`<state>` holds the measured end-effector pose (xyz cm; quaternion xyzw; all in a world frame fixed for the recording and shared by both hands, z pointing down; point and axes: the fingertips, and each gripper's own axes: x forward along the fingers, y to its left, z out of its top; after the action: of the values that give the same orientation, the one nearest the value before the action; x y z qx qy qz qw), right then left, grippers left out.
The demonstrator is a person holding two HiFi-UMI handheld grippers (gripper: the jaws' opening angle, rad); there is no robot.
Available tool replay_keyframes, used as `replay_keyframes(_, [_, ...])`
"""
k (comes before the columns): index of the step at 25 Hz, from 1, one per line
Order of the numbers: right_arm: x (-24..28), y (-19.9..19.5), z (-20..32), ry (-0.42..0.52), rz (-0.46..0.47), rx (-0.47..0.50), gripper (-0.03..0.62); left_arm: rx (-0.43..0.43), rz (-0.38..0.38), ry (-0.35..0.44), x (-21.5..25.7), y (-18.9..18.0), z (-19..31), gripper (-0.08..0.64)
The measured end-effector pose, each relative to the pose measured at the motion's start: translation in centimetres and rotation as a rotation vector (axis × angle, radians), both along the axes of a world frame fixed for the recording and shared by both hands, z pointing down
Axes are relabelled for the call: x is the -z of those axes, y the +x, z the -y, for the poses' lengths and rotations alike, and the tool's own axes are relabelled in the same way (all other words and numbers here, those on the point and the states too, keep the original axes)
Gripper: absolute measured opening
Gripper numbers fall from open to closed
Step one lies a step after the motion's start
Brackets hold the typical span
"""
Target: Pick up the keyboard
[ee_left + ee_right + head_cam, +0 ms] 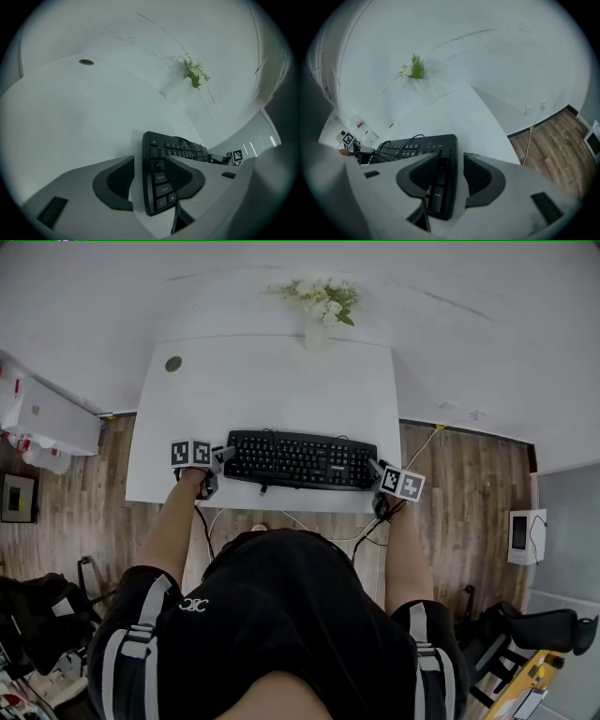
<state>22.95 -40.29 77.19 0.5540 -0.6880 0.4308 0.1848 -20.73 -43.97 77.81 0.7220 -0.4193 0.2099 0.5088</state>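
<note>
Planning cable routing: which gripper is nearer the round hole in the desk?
Left. The left gripper straddles the keyboard's left end, on the hole's side; the right gripper straddles its right end, farther off.

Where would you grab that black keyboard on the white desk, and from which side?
By its two short ends, one gripper from each side. The keyboard is long, thin and lies flat on the desk, so a single hold would probably let it tip. The left gripper and right gripper straddle those ends, jaws open.
</note>
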Motion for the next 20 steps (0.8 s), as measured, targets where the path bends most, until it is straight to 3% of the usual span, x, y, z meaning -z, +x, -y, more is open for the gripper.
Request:
replay_keyframes(5, [0.0, -0.2, 0.2, -0.016, 0.073, -0.001, 0.179, -0.047, -0.008, -0.008, -0.2, 0.7, 0.2, 0.209])
replay_keyframes(9, [0.0, -0.6, 0.5, -0.022, 0.147, 0.031, 0.132, -0.076, -0.047, -0.022, -0.2, 1.0, 0.3, 0.201])
replay_keyframes(12, [0.0, -0.8, 0.7, -0.029, 0.177, 0.051, 0.130, -0.097, -0.057, -0.028, -0.2, 1.2, 0.3, 0.195])
replay_keyframes(15, [0.3, -1.1, 0.9, -0.026, 0.228, 0.078, 0.187, -0.118, -0.055, -0.035, -0.3, 1.6, 0.3, 0.170])
replay_keyframes(20, [0.2, -1.2, 0.8, -0.032, 0.222, 0.094, 0.181, -0.106, -0.070, -0.039, -0.3, 1.5, 0.1, 0.169])
